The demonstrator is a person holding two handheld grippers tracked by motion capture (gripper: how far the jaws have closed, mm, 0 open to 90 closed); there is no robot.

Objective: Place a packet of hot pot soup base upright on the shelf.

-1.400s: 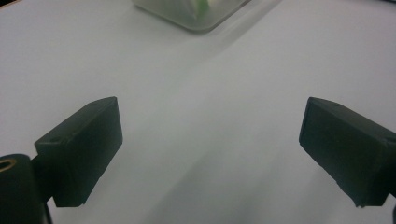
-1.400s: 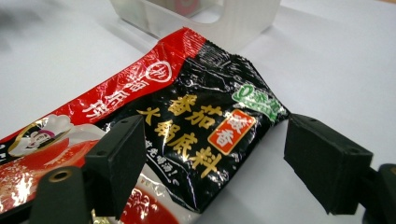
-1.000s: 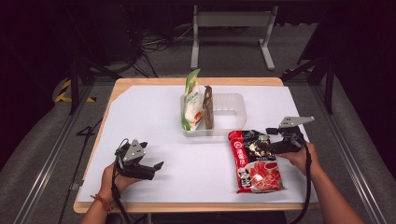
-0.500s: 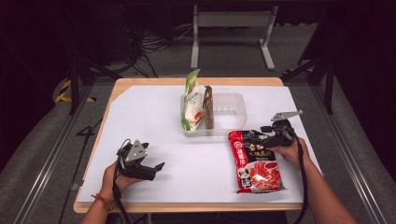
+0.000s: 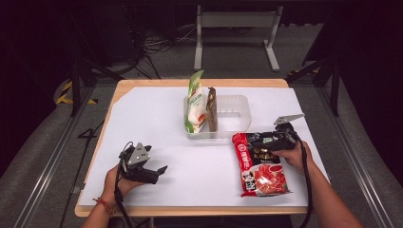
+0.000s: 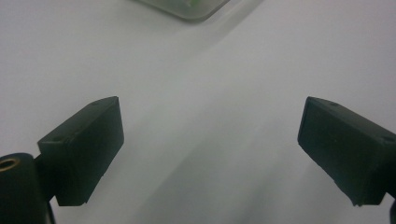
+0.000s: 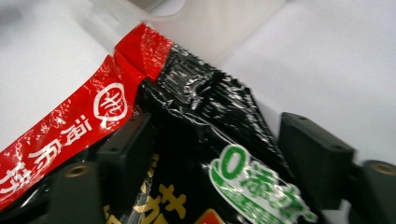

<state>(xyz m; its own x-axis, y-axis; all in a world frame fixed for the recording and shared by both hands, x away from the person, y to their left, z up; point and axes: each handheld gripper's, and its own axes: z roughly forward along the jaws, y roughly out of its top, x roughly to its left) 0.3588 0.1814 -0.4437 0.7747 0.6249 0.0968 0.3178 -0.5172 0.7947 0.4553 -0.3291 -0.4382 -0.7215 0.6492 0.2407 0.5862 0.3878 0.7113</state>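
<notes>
Right tool (image 7: 212,154) agape astride red-and-black packet (image 7: 196,140), green "0" badge with Chinese writing; nothing gripped.

I am looking along my left gripper (image 6: 210,154), whose two black jaws are standing wide apart with nothing between them. They are hovering over the white table surface (image 6: 196,93). At the top edge, the rounded corner of a clear plastic tray (image 6: 194,8) is peeking in, well apart from the jaws.

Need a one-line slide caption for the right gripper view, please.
Right gripper, jaws open, straddles the top corner of the red-and-black packet lying on the white table beside the clear plastic bin.
</notes>
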